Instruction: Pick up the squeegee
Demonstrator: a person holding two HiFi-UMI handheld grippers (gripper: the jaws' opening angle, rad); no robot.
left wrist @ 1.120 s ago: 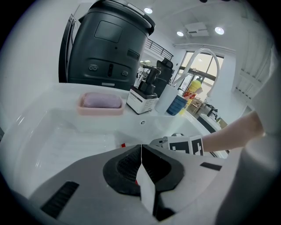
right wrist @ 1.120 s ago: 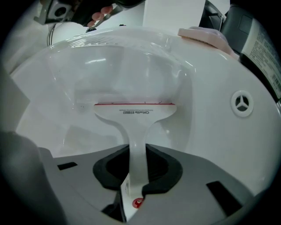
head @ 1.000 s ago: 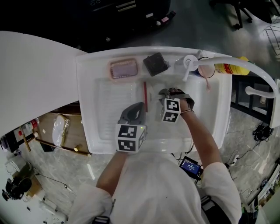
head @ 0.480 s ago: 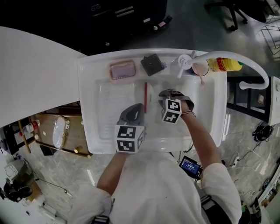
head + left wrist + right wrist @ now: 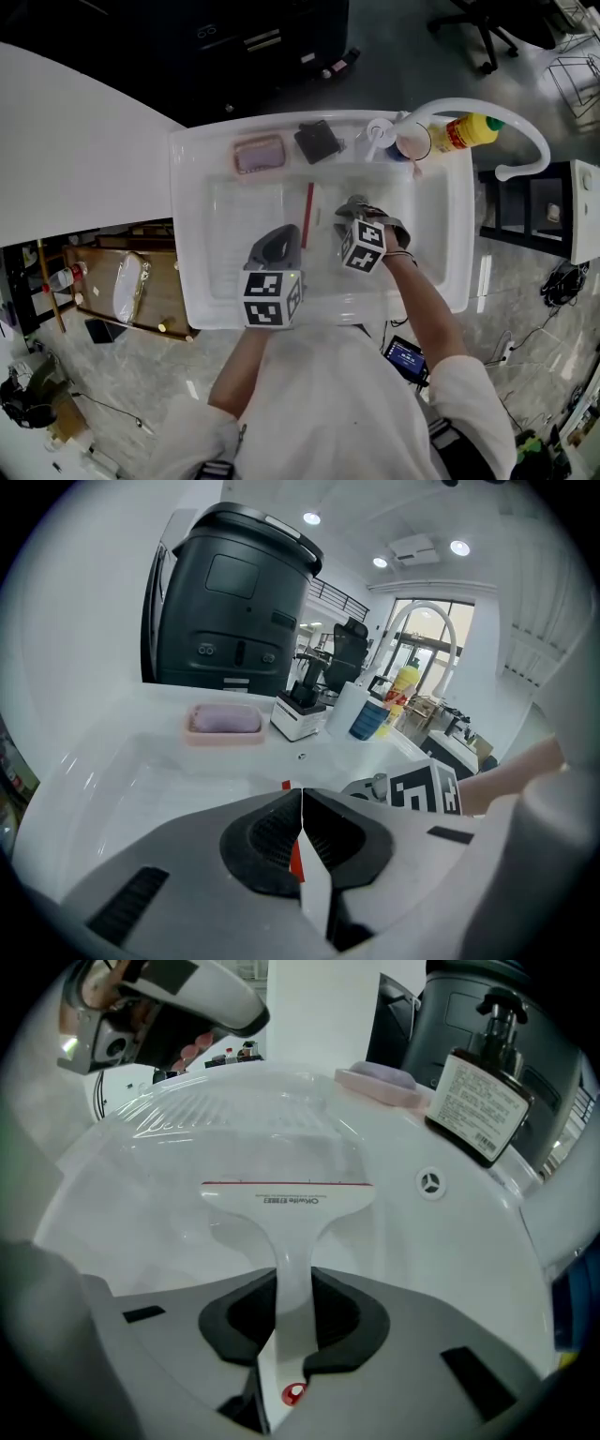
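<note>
**Head view:** the right gripper (image 5: 345, 212) is clamped on the white handle of the squeegee (image 5: 309, 214), which hangs over the middle of the sink (image 5: 187, 234). The red blade edge stood upright in the picture a second ago. It now leans slightly toward 1 o'clock, and the gripper's marker cube has rolled with it. This suggests the tool is already off the basin floor and the pick-up is nearly complete. The left gripper (image 5: 287, 234) sits just beside the blade at 8 o'clock, apart from it. A soap dish (image 5: 259, 154) lies on the rim at 11 o'clock, and the faucet (image 5: 450, 104) arches over the rim at 1 o'clock. **Left gripper view:** the left gripper (image 5: 301, 799) has its jaws together with nothing between them. **Right gripper view:** the right gripper (image 5: 292, 1283) presses both pads on the handle of the squeegee (image 5: 286, 1206), whose blade spans the view at 12 o'clock. A pump bottle (image 5: 483, 1091) stands on the rim at 2 o'clock. The way straight up looks open. Sideways room is narrower, with the left gripper at one side and the basin walls all around.
</note>
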